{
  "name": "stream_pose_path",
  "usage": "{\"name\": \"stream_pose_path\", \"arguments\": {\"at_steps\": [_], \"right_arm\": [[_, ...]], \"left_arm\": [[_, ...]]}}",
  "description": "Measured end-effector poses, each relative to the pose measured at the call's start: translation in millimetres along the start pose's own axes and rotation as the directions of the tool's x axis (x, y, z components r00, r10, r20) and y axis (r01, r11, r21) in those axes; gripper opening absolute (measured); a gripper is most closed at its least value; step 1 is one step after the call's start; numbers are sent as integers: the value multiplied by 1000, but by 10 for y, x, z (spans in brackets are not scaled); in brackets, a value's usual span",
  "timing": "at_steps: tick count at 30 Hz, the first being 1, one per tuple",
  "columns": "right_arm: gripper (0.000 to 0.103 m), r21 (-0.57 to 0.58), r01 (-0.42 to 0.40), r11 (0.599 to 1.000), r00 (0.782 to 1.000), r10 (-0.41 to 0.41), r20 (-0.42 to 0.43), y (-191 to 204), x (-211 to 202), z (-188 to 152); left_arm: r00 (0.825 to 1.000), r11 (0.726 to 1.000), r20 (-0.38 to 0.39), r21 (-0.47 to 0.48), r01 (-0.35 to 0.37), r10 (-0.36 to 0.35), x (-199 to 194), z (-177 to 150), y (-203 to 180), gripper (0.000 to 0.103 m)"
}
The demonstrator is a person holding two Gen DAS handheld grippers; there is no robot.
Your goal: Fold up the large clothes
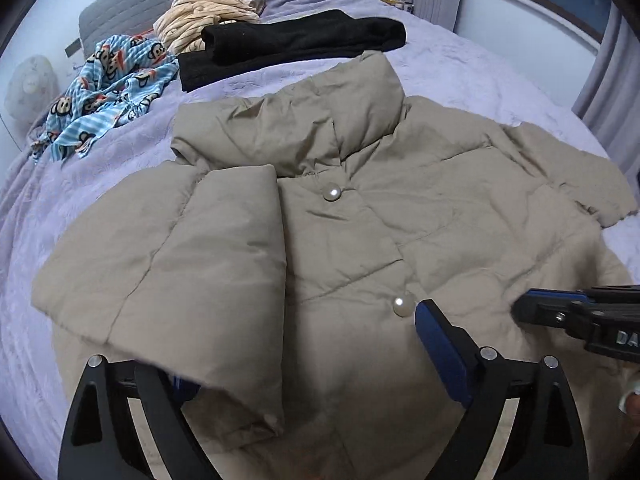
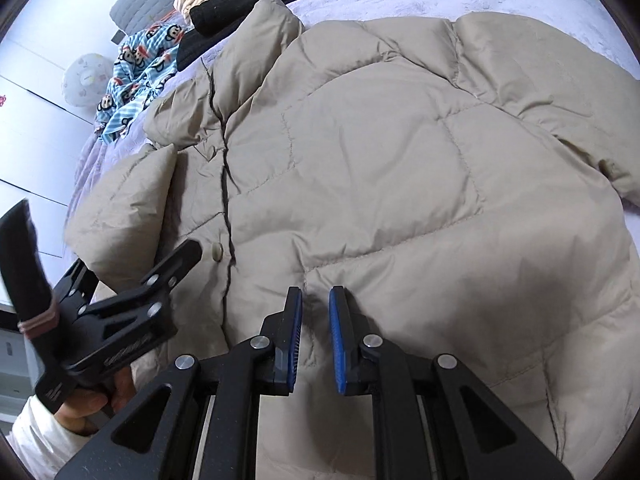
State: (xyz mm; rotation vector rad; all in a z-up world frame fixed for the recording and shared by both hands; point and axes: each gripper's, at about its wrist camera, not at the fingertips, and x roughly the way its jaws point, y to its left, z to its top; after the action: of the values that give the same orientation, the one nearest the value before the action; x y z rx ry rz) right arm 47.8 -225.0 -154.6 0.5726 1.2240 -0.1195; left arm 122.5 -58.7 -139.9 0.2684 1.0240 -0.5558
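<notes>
A beige puffer jacket (image 1: 360,220) lies front-up across a bed (image 1: 460,72) covered in a lilac spread, collar toward the headboard, its pearl buttons (image 1: 332,192) fastened down the middle. One sleeve (image 1: 192,248) is folded in over the chest; the other sleeve (image 1: 580,184) lies out to the side, not yet brought in.

The left gripper (image 1: 304,364) hovers low over the folded sleeve near the hem, its fingers spread wide and holding nothing; a fold of the sleeve bulges between them without being pinched. The right gripper (image 2: 316,328) points down at the quilted body, its blue-padded fingers (image 2: 338,336) drawn close with a narrow gap; fabric appears to pucker just ahead of the tips, though whether any is actually nipped is hard to say from this angle.

The step in hand looks to be tidying the first fold and moving to the outstretched sleeve. Done well, that means taking the cuff rather than mid-sleeve padding, lifting it clear so the slippery shell does not drag the body, and laying it flat across the chest to match the first. Puffy filling springs back, so a press along the crease would help before folding hem to collar.

A folded black garment (image 1: 296,46) and a blue cartoon-print cloth (image 1: 104,92) lie beyond.
</notes>
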Motion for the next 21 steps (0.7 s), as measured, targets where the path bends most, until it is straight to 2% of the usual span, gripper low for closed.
{"name": "stream_pose_path", "arguments": {"at_steps": [2,3,4,5,7,8,10,11,13,15,16,17,18,19,20,21], "right_arm": [[23,-25,7,1000,1000,-7,-1,31,-94,25],[43,-52,13,999,1000,-12,7,52,-163,27],[73,-84,23,996,1000,-21,20,138,-199,31],[82,-129,34,991,998,-28,49,280,-260,40],[85,-223,38,974,994,-14,104,564,-343,63],[85,-287,45,957,993,-11,120,746,-366,64],[85,-417,73,906,987,-7,158,1158,-373,38],[85,-473,87,877,985,-4,173,1345,-354,8],[85,-601,152,785,977,-27,213,1771,-249,-92],[85,-680,210,702,967,-49,248,2098,-105,-187],[85,-706,229,670,964,-54,262,2214,-54,-219],[85,-728,247,640,960,-59,273,2307,17,-256],[85,-743,270,612,955,-69,290,2385,86,-288],[85,-755,303,582,946,-87,312,2467,176,-301],[85,-761,328,559,939,-108,326,2533,264,-294],[85,-763,345,547,934,-121,335,2557,304,-315]], "left_arm": [[998,999,52,-29,22,-20,-304,-94,149,94],[997,999,75,-46,26,-22,-423,-124,240,94],[995,997,94,-71,33,-26,-535,-160,357,94],[994,993,110,-111,32,-20,-637,-210,515,94],[993,973,122,-232,16,13,-766,-297,953,94],[993,948,118,-319,11,28,-800,-356,1247,94],[994,886,101,-463,16,34,-757,-443,1737,94],[995,839,97,-543,42,13,-696,-509,2038,94],[994,759,100,-642,102,-49,-514,-602,2469,94],[983,685,104,-706,179,-150,-261,-667,2747,94],[970,645,115,-729,229,-214,-125,-685,2839,94],[948,594,128,-752,285,-293,47,-693,2919,94],[925,557,137,-764,326,-355,191,-694,2946,94],[911,536,144,-768,350,-388,271,-705,2914,91],[906,529,152,-769,359,-395,333,-690,2909,69],[904,536,162,-758,371,-395,368,-656,2891,52]]}}
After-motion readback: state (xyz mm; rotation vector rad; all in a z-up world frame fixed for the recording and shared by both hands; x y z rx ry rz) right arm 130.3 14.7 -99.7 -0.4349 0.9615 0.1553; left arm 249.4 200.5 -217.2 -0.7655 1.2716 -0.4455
